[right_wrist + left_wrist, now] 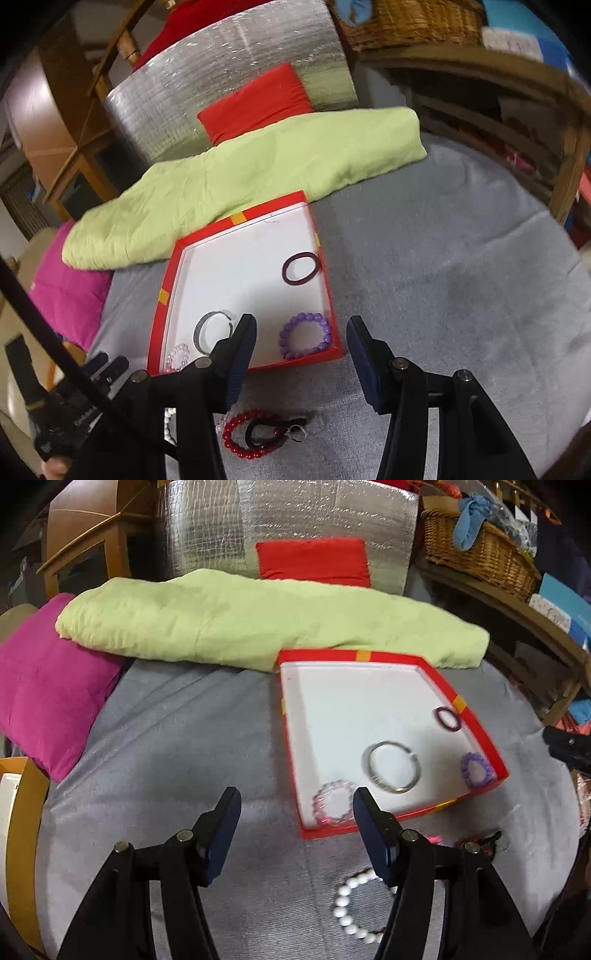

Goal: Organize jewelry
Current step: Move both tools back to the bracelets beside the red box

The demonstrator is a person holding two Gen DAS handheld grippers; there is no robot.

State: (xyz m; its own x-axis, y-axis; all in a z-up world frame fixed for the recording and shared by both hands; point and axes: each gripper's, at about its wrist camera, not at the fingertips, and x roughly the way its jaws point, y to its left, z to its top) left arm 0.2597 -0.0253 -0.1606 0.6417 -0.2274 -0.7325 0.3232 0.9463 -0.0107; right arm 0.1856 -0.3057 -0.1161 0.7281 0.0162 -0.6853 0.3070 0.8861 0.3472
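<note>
A shallow red box point(476, 716) with a white floor lies on a grey bedspread point(177, 738), its far edge against a folded green blanket point(258, 624), and it serves as the collecting place for the jewelry. Four pieces already lie flat and apart inside it: a dark hair tie point(301, 268) near the far right wall, a silver bangle point(393, 771) in the middle, a purple bead bracelet point(306, 335) in the near right corner and a pink bead bracelet point(332, 802) in the near left corner, spaced so that none tangles with another. Outside the box, on the bedspread in front of its near wall, wait a white bead bracelet point(351, 904), a red bead bracelet point(240, 435) and a small black loop with a metal clasp point(273, 432) lying inside and beside the red one. The left gripper point(295, 812) hovers over the near left corner with its jaws released and nothing between them; the white bracelet lies just below its right finger. The right gripper point(301, 336) hangs above the near right corner, jaws likewise apart and empty. Both look ready to go for the loose pieces, probably white on the left, red on the right.
</note>
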